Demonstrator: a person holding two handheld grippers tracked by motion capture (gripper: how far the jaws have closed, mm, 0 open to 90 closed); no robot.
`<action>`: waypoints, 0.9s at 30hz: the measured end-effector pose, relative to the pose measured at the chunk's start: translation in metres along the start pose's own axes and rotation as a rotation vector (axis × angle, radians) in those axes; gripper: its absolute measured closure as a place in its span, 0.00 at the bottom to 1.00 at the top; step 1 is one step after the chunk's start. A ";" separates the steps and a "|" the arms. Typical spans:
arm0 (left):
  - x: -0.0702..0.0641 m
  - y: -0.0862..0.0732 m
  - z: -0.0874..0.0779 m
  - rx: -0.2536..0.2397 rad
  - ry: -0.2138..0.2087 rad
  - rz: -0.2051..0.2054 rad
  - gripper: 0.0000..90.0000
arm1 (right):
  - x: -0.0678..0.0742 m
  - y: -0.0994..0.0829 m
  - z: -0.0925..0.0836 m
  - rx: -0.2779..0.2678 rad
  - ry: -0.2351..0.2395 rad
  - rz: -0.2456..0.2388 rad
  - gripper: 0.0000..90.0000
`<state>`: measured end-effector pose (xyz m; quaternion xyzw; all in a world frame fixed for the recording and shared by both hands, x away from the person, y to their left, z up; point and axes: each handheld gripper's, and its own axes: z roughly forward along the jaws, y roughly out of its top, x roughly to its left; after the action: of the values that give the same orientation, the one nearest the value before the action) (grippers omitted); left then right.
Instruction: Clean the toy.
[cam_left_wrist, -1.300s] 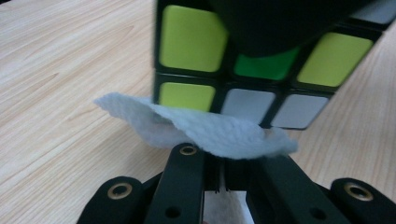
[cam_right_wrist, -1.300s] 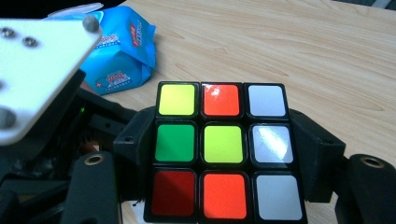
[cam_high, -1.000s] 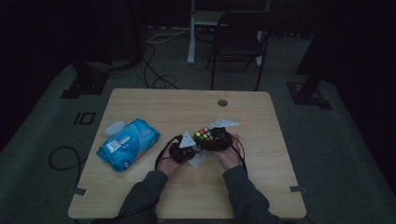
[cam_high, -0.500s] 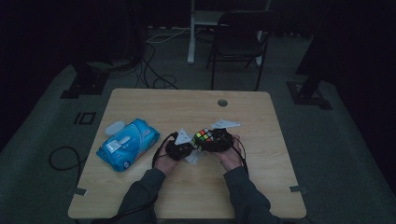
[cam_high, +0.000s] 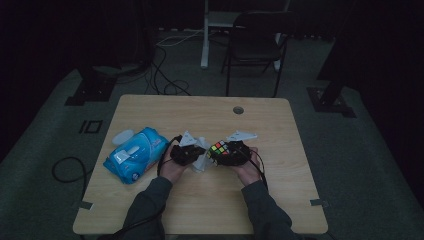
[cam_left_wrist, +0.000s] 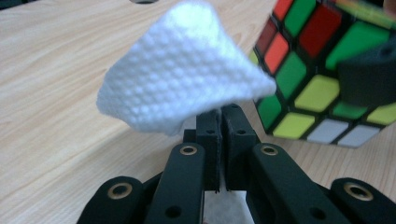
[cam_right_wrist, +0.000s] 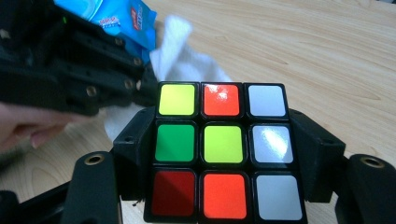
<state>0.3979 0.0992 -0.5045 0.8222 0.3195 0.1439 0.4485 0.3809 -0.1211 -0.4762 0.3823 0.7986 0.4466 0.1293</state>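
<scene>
A scrambled puzzle cube sits clamped between the jaws of my right gripper, held above the table at centre. My left gripper is shut on a white wet wipe, whose loose end bulges up beyond the jaws. In the left gripper view the cube hangs just right of the wipe, close to it. From above, the left gripper faces the right gripper, with the wipe between them.
A blue pack of wet wipes lies on the wooden table at the left, a small white lid-like piece beside it. A cable hole sits near the far edge. A chair stands beyond the table.
Both hands have drifted slightly with the left gripper and its wipe shifting a little against the cube; the right gripper holds the cube in place.
</scene>
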 end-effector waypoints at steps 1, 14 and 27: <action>0.001 0.001 -0.001 -0.002 0.000 -0.004 0.98 | 0.001 -0.001 0.000 0.003 0.000 0.000 0.38; 0.006 0.010 -0.006 -0.012 0.004 -0.016 0.98 | 0.012 -0.008 0.007 0.016 0.029 -0.058 0.38; 0.003 0.026 -0.005 -0.030 -0.007 0.005 0.98 | 0.026 -0.011 0.014 0.029 0.063 -0.127 0.38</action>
<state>0.4080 0.0941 -0.4806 0.8165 0.3139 0.1470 0.4617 0.3653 -0.0966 -0.4895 0.3184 0.8313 0.4378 0.1264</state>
